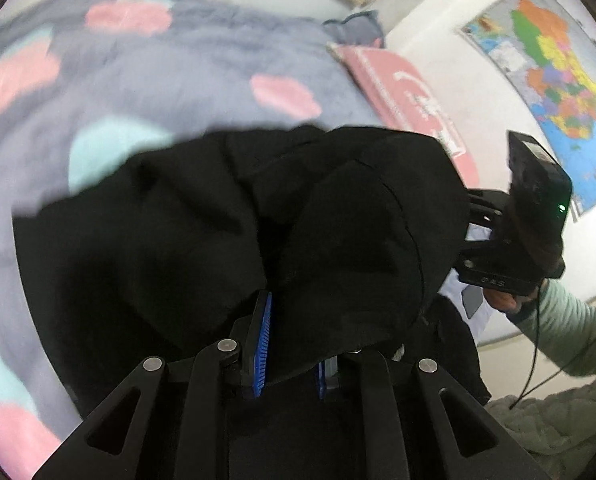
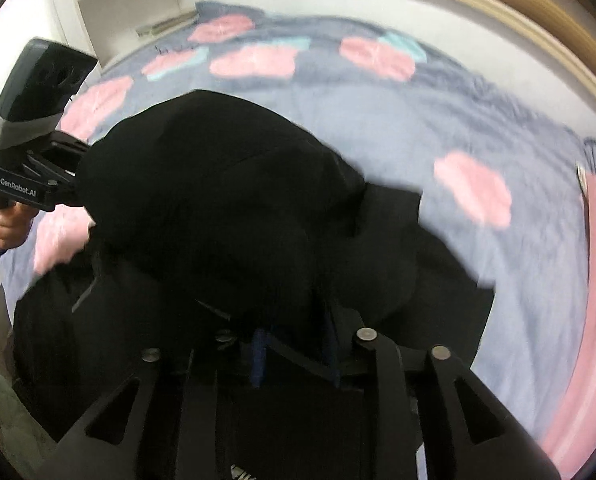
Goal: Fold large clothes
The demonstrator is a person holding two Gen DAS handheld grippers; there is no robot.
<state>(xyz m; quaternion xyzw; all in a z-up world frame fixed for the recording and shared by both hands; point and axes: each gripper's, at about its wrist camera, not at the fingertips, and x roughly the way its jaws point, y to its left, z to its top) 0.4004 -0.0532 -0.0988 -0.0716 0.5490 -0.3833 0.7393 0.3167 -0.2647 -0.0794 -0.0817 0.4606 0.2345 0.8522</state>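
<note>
A large black garment (image 1: 226, 240) hangs bunched in front of both cameras, above a grey-blue bed cover (image 1: 170, 76) with pink and mint patches. My left gripper (image 1: 290, 344) is shut on a fold of the black garment, blue pads (image 1: 262, 344) pressed on the cloth. My right gripper (image 2: 294, 356) is shut on another part of the garment (image 2: 218, 208), its fingers mostly buried in cloth. The right gripper's body shows at the right of the left wrist view (image 1: 529, 220); the left gripper's body shows at the left of the right wrist view (image 2: 34, 132).
A pink pillow (image 1: 409, 100) lies at the bed's head end; it also shows in the right wrist view (image 2: 593, 280). A colourful map (image 1: 553, 80) hangs on the white wall. White shelves (image 2: 138, 8) stand beyond the bed. A green quilted cloth (image 1: 557, 420) lies low right.
</note>
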